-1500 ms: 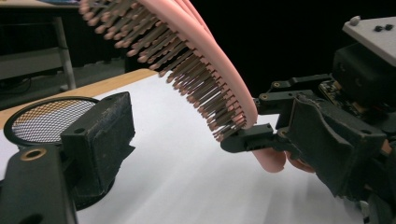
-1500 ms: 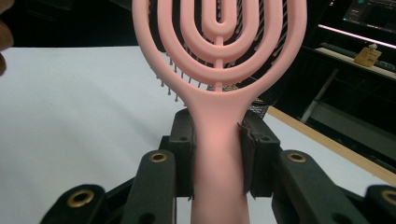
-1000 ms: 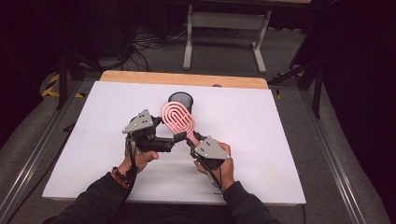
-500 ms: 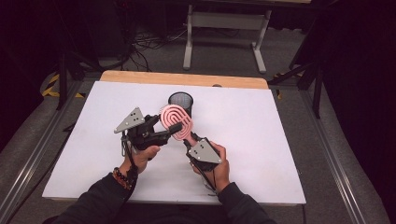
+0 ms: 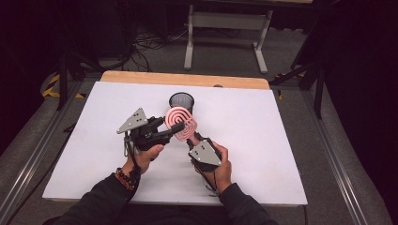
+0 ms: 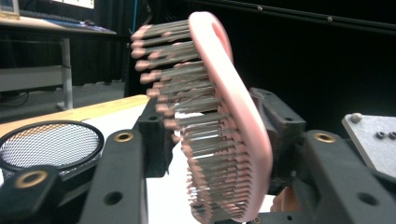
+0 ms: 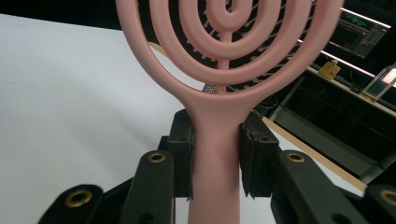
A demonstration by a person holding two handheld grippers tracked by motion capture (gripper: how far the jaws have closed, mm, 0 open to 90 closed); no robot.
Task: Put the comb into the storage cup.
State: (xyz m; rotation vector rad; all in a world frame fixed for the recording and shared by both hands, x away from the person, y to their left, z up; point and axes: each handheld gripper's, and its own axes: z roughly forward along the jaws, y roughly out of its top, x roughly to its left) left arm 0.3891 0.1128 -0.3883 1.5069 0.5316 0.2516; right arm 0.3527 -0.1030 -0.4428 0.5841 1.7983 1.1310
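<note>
Left gripper [image 5: 174, 131] jaws have just closed onto the pink hairbrush [image 5: 182, 123] head, at nine o'clock of it; right gripper [image 5: 194, 139] clamps its handle: handover likely.

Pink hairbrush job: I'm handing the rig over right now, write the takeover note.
Right gripper: shut on the handle of the pink hairbrush, holding it up off the white table.
Left gripper: jaws have just been closing around the brush head, bristles facing one jaw, back against the other; grip looks on.
Black mesh cup: upright on the table just behind the brush, nothing visible in it.
Done: brush lifted, both grippers on it.
Left: probably release one gripper and stand the brush in the cup.
</note>
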